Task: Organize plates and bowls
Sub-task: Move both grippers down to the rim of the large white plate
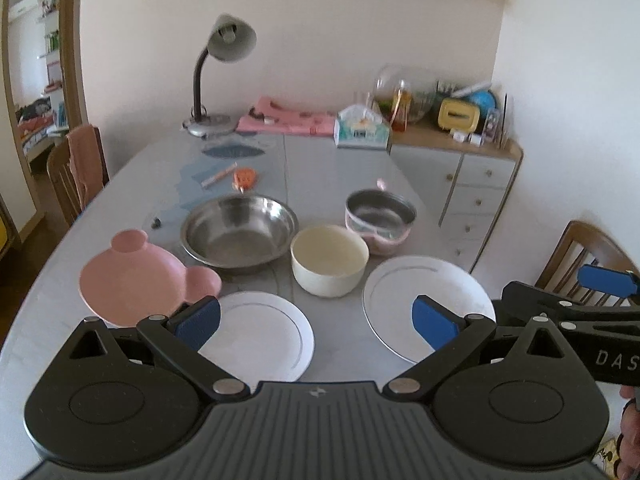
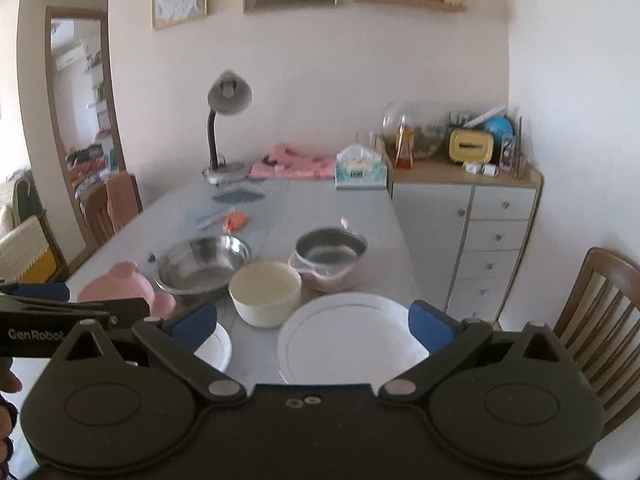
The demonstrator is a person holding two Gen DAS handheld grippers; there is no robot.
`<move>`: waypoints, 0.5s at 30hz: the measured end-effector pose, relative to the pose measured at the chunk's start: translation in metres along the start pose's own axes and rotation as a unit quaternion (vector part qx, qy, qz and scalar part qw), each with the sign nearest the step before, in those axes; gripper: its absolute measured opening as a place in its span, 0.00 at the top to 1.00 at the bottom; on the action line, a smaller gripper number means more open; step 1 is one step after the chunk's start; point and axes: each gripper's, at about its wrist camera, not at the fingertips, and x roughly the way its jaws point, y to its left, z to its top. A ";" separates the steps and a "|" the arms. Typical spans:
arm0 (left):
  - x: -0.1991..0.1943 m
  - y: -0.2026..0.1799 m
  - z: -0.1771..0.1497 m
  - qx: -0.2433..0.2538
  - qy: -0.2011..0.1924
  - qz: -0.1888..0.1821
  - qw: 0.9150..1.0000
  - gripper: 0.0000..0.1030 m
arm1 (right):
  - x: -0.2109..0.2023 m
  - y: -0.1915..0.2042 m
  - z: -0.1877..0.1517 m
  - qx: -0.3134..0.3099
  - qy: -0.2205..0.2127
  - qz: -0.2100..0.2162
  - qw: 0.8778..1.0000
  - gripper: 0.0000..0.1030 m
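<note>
Plates and bowls are spread over the near end of a grey table (image 1: 340, 168). Two white plates lie closest: a smaller plate (image 1: 264, 332) to the left and a larger plate (image 1: 424, 296) to the right, well apart from each other. Behind them a cream bowl (image 1: 330, 260) stands between a wide steel bowl (image 1: 240, 230) and a pink-sided bowl with a steel lining (image 1: 380, 216). A pink bear-eared plate (image 1: 136, 280) is seen at the left, just beside the smaller plate.

The left gripper (image 1: 316, 322) is held above the near table edge with its blue-padded fingers spread wide and nothing between them. The right gripper (image 2: 312, 322) is likewise held wide apart and empty, over the near rim of the larger plate. A desk lamp (image 1: 224, 60) stands at the far end of the table, and a drawer cabinet (image 1: 472, 184) is placed against the wall to the right.
</note>
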 end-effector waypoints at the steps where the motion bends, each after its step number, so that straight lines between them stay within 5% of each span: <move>1: 0.007 -0.004 0.001 0.001 0.006 0.000 1.000 0.00 | 0.008 -0.006 0.001 -0.002 0.009 0.004 1.000 0.02; 15: 0.110 -0.049 0.014 0.016 0.092 -0.020 0.995 0.02 | 0.114 -0.089 0.008 -0.005 0.123 -0.003 0.992 0.17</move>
